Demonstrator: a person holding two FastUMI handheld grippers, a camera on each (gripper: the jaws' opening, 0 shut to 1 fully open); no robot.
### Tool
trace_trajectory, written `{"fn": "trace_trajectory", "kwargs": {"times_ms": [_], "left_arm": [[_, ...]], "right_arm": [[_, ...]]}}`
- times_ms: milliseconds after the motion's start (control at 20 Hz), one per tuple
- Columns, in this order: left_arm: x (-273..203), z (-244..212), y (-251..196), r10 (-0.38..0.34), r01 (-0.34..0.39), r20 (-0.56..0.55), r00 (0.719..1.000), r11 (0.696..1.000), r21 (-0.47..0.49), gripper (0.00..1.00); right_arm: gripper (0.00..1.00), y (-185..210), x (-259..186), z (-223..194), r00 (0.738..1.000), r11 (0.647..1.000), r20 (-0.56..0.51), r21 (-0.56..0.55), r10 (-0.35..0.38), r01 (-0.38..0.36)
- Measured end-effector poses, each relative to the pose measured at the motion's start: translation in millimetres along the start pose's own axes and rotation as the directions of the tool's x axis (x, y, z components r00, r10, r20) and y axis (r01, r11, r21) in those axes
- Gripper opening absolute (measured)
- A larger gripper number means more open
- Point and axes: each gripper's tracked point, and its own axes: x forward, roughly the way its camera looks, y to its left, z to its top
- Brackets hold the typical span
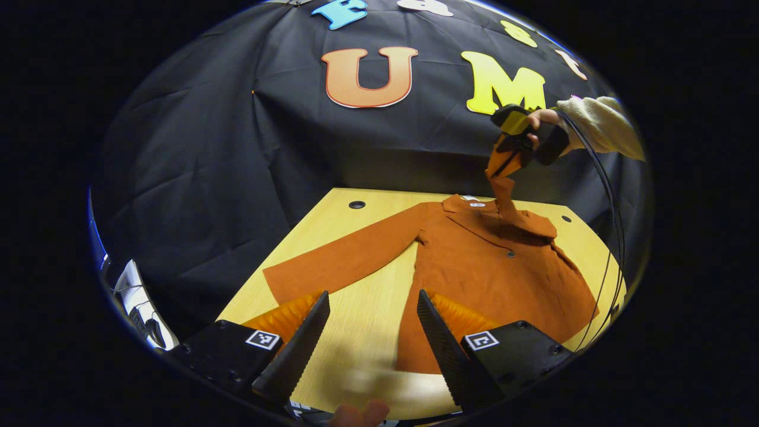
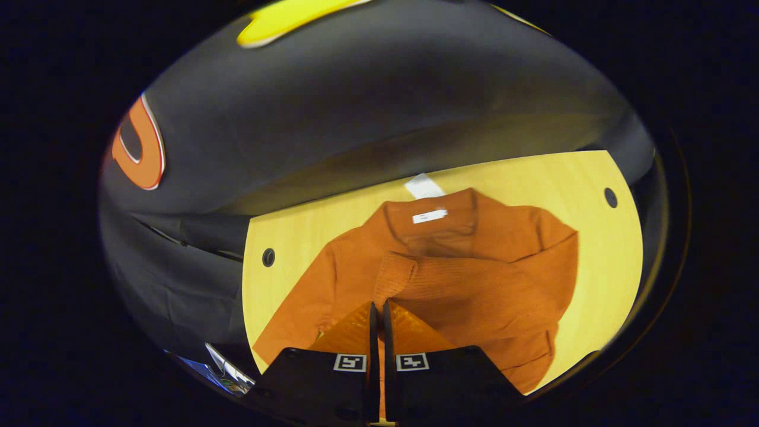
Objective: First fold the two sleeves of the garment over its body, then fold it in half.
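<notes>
An orange garment point(image 1: 474, 267) is lying spread on the yellow wooden table point(image 1: 362, 284), collar toward the booth's dark wall and hem toward the near edge. In the left gripper view, one sleeve point(image 1: 344, 264) is stretching out flat to the left across the bare wood, its cuff near the table's left side.

The left claw point(image 1: 372, 332) is hovering low over the near part of the table, pointing forward toward the garment. Its two fingers are standing wide apart with nothing between them; the gap is framing bare wood and the lower left edge of the garment's body.

Farther off in the same view, the right claw point(image 1: 509, 155) is being held high above the collar area, tilted downward. A hand point(image 1: 542, 127) in a pale sleeve point(image 1: 599, 121) is wrapping around its handle, and a dark cable point(image 1: 611, 196) is trailing down from it. The garment's other sleeve point(image 1: 504, 196) is hanging from this claw in a narrow strip, running down to the shoulder.

In the right gripper view, the right claw point(image 2: 376, 317) is looking down on the garment point(image 2: 462, 279) from above. Its fingers are pressing nearly together, pinching the orange cuff fabric between them, with the lifted sleeve point(image 2: 415, 279) dropping away toward the body. A white label point(image 2: 430, 216) is showing inside the collar, and round holes point(image 2: 268, 257) are sitting in the table point(image 2: 605, 249) near its corners.
</notes>
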Motion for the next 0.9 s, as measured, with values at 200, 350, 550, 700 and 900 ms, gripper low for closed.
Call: {"fn": "trace_trajectory", "kwargs": {"times_ms": [200, 350, 550, 700, 900], "left_arm": [[-1, -7, 18, 0.019, -0.020, -0.020, 1.000, 1.000, -0.016, 0.97], [-3, -17, 30, 0.043, -0.045, -0.041, 0.998, 0.998, -0.049, 0.97], [-9, -31, 44, 0.082, -0.089, -0.092, 0.992, 0.993, -0.083, 0.97], [0, -27, 58, 0.114, -0.121, -0.090, 0.989, 0.990, -0.072, 0.97], [12, -15, 78, 0.156, -0.170, -0.121, 0.980, 0.978, -0.121, 0.97]], "right_arm": [[0.04, 33, 59, -20, 0.998, 0.997, -0.036, -0.056, -0.049, 0.047], [0.06, 43, 80, -26, 0.997, 0.997, -0.047, -0.059, -0.054, 0.051], [0.18, 51, 82, -25, 0.998, 1.000, -0.057, -0.022, -0.018, 0.016], [0.52, 58, 75, -30, 0.998, 0.999, -0.064, -0.033, 0.018, -0.020], [0.87, 62, 48, -41, 0.988, 0.993, -0.113, -0.031, 0.106, -0.110]]}}
